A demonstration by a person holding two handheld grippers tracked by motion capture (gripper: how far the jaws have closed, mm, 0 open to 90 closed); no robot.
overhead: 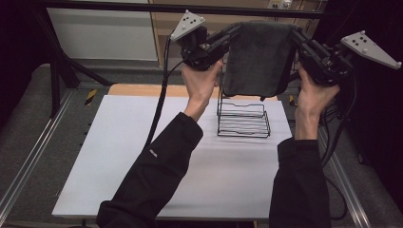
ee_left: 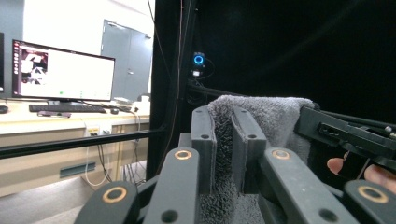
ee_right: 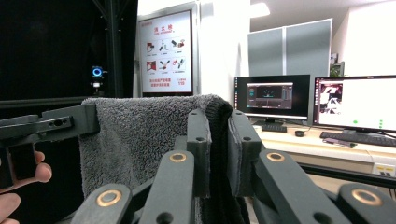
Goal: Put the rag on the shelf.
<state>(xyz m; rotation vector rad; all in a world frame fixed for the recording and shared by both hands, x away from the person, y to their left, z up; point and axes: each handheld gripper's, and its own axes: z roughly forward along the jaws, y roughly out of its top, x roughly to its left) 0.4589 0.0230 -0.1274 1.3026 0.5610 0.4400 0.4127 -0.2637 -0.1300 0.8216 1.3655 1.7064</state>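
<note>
Above wire rack [overhead: 243,118], grey towel [overhead: 259,57] pinched by both grippers

I take the wire rack [overhead: 243,118] as my landmark: it stands on the white board [overhead: 142,156], toward its far right part. The towel [overhead: 259,59] hangs above the rack, its lower edge just over the rack's back wires. My left gripper [overhead: 233,32] pinches the towel's upper left corner, up and left of the rack; my right gripper [overhead: 297,35] pinches the upper right corner, up and right of it. Both my forearms reach past the rack's two sides.
</note>
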